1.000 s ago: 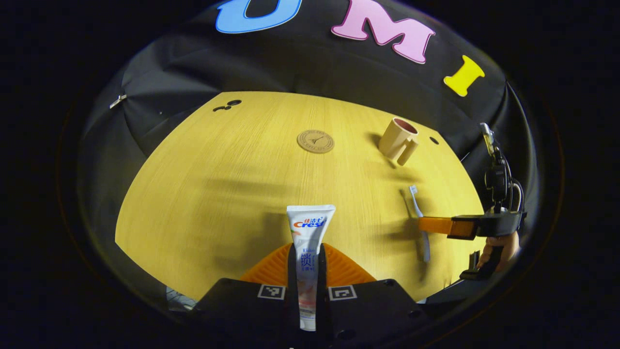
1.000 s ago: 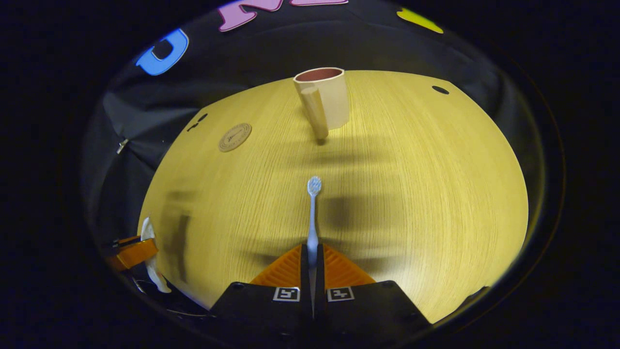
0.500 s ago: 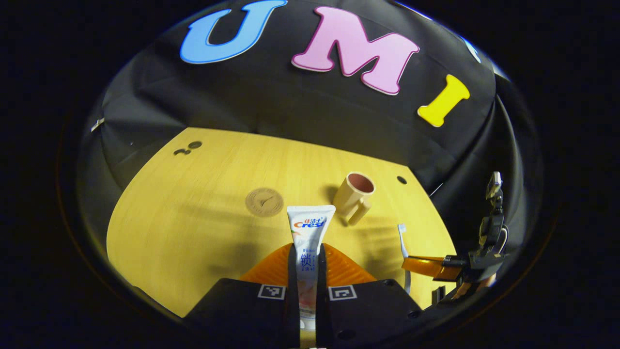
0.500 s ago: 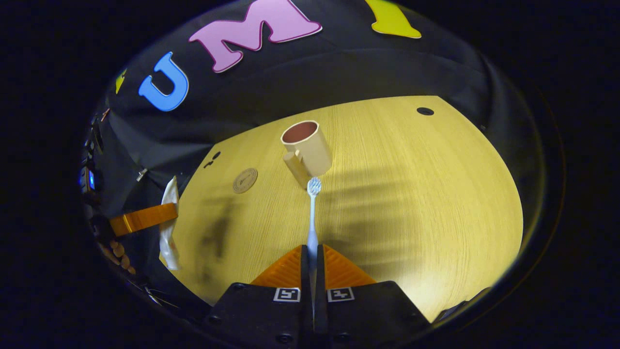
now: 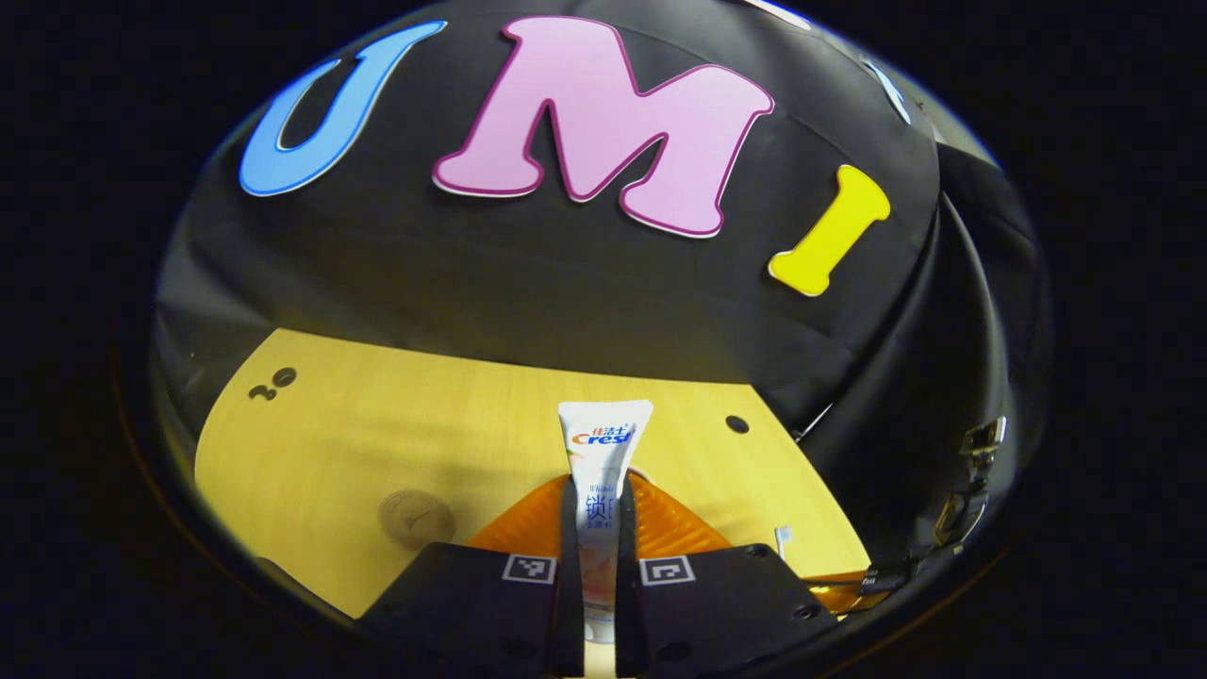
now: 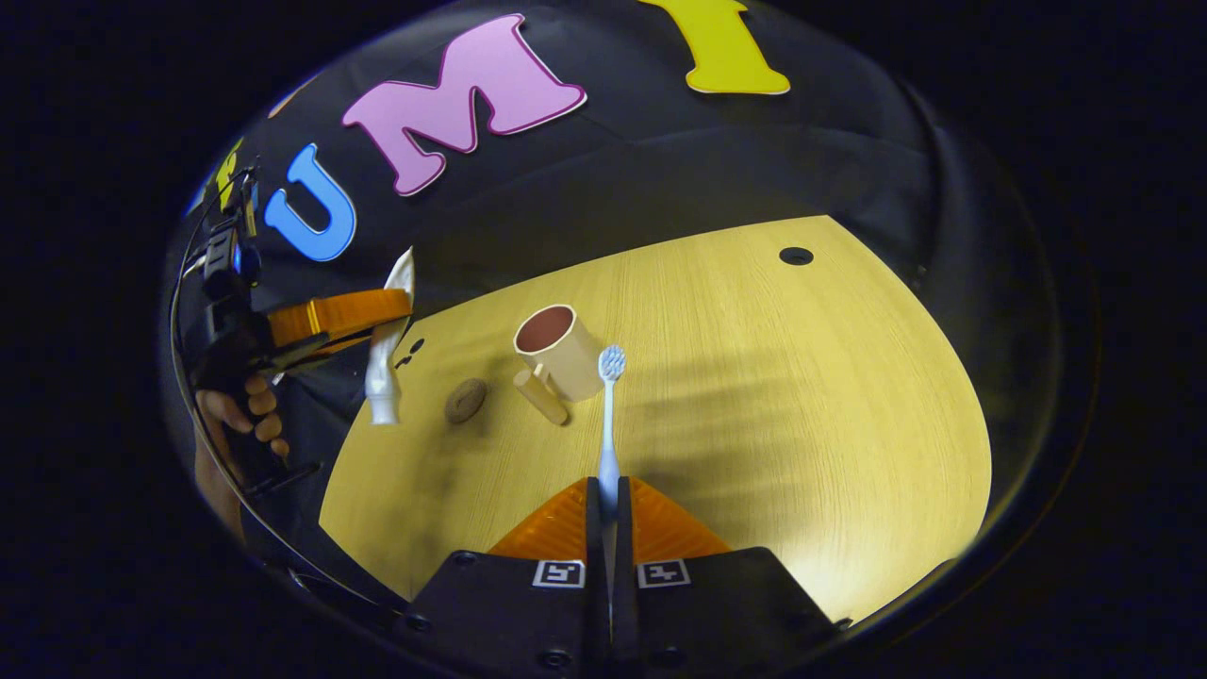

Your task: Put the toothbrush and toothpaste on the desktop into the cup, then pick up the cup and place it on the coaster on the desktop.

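**Two grippers loaded, both held above the desktop**

Both of my grippers have something clamped between their fingers. My left gripper (image 5: 595, 490) is closed on the toothpaste tube (image 5: 601, 471). In the left gripper view the tube's long axis runs straight out along the fingers, its flat crimped end pointing forward and up toward the booth wall and its lower part running down between the fingers. In the right gripper view I see that same gripper, held by a hand (image 6: 240, 415), off to the left above the desk's edge, with the tube hanging roughly upright, crimped end up and cap end down.

My right gripper (image 6: 608, 490) is pinched on the handle of the toothbrush (image 6: 609, 415). The brush lies along the fingers with its bristle head pointing forward, and in this view the head sits just beside the cup's right side; I cannot tell whether they touch.

On the wooden desktop (image 6: 801, 396) the beige cup (image 6: 556, 354) stands upright, its mouth open, its handle turned toward the camera and slightly left. A round coaster (image 6: 465, 400) lies flat on the desk near the cup, to its left.
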The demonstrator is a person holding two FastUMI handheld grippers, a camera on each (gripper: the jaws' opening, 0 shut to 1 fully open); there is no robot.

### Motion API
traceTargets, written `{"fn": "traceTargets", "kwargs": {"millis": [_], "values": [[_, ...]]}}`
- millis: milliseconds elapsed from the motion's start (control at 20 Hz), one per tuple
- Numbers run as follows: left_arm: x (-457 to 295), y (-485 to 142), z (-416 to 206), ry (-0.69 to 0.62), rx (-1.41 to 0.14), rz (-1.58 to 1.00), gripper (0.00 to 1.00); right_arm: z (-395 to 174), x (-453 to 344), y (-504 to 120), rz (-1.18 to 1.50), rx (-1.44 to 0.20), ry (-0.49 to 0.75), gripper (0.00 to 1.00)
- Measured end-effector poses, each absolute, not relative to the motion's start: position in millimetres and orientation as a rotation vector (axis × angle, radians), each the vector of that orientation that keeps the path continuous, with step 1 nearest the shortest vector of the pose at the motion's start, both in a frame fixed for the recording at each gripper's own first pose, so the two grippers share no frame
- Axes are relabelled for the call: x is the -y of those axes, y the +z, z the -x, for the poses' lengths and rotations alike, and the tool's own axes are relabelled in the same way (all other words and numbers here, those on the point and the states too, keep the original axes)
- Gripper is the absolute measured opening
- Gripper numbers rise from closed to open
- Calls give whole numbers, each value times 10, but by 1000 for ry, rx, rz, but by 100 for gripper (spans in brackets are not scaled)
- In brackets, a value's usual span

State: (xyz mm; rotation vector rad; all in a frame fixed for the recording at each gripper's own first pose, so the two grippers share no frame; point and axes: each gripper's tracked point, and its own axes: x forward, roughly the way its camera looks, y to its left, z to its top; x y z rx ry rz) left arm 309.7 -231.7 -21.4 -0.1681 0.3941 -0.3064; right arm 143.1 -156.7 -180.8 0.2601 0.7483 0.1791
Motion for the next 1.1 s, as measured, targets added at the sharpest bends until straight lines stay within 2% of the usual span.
{"fn": "traceTargets", "kwargs": {"millis": [50,100,150,600,1100], "values": [[2383,-187,-3222,-316,-379,158,18,-1453,1604,-1782,-281,-746,175,5],[2446,-162,-3338,-323,-367,151,13,-1487,1608,-1746,-316,-743,175,5],[2533,-158,-3451,-339,-349,150,18,-1523,1617,-1716,-340,-737,175,5],[2955,-370,-4210,-411,-251,157,18,-1692,1952,-1901,-354,-778,140,6],[2899,-834,-4172,-418,-207,151,20,-1800,1841,-2008,-349,-802,170,6]]}}
